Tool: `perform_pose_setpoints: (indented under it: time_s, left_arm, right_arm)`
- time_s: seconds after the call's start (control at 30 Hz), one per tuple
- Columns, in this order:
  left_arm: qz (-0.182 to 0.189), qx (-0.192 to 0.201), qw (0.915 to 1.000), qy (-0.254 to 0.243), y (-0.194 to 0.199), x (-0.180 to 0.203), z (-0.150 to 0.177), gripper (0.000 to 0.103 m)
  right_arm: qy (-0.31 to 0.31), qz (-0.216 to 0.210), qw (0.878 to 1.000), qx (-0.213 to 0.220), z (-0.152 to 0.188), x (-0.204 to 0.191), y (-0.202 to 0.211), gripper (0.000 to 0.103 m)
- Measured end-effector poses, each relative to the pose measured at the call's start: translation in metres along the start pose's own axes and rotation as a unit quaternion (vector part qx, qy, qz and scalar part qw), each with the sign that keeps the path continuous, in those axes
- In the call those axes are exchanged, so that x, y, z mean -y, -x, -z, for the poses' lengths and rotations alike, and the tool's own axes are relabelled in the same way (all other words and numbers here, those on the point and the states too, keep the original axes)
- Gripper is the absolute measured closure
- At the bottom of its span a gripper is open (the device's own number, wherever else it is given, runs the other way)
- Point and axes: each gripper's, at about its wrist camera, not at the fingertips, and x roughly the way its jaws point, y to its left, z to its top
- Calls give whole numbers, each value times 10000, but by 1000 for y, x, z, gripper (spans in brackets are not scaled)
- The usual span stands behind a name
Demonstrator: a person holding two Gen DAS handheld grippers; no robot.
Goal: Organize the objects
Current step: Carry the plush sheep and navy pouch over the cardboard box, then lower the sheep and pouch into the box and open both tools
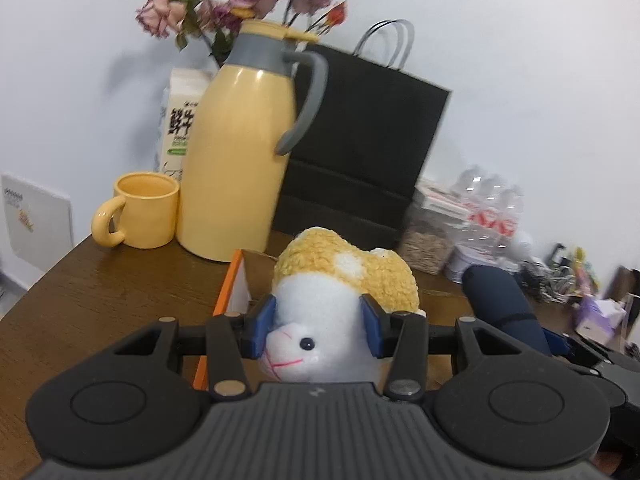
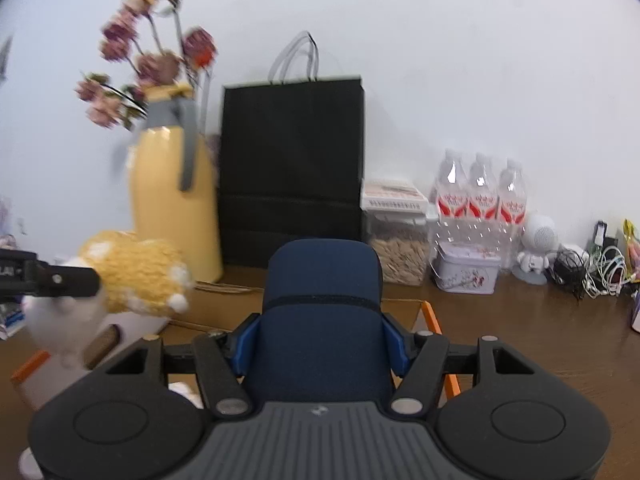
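White wall backs a brown wooden tabletop point(image 1: 100, 280) crowded along its far edge. From the left wrist view, the left gripper point(image 1: 318, 330) is clenched on a plush sheep point(image 1: 340, 292), its blue pads pressing the white head from both sides; the toy's yellow woolly back points to 12 o'clock. Below it sits an open cardboard box point(image 1: 232, 292) with an orange edge. At 10 o'clock stand a yellow mug point(image 1: 148, 210) and a tall yellow jug point(image 1: 240, 140), with a milk carton point(image 1: 178, 120) and dried flowers point(image 1: 224, 4) behind. A black paper bag point(image 1: 360, 140) stands at 1 o'clock.

From the right wrist view, the right gripper point(image 2: 322, 346) grasps a dark blue case point(image 2: 322, 312), held upright between its pads above the box. Water bottles point(image 2: 480, 196) and a tin point(image 2: 466, 272) sit at 2 o'clock, tangled cables point(image 2: 592, 272) at 3 o'clock.
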Motion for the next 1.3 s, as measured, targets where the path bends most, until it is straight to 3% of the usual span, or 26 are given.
perform_pose_setpoints:
  time_s: [0.27, 0.43, 0.5, 0.53, 0.57, 0.63, 0.7, 0.93, 1.3]
  left_arm:
    - [-142, -335, 9993, -32, -35, -2, 7, 57]
    - [-170, -341, 9992, -71, -39, -2, 11, 54]
    - [-105, -247, 9996, -40, -36, -3, 11, 45]
    - [-77, -215, 9997, -30, -33, -3, 10, 30]
    - [-61, -143, 9999, -30, -30, -2, 10, 16]
    - [-92, -3, 9999, -79, -25, 0, 9, 6]
    - [-136, 54, 9998, -144, -22, 3, 9, 1]
    - [-232, 65, 9994, -231, -16, 7, 9, 0]
    - [-328, 284, 9984, -352, 17, 7, 7, 0]
  right_arm:
    - [-210, 147, 9988, -413, 5, 15, -34, 42]
    - [-223, 186, 9980, -560, 9, 17, -40, 41]
    - [-200, 197, 9977, -625, 10, 16, -41, 37]
    - [-208, 214, 9977, -601, 10, 16, -41, 29]
    - [-206, 252, 9979, -556, 10, 15, -39, 12]
    - [-185, 322, 9983, -446, 8, 14, -34, 2]
    - [-166, 332, 9985, -399, 7, 14, -31, 2]
    - [-136, 292, 9984, -467, 10, 11, -30, 2]
    - [-29, 64, 10000, 46, 6, 0, 20, 0]
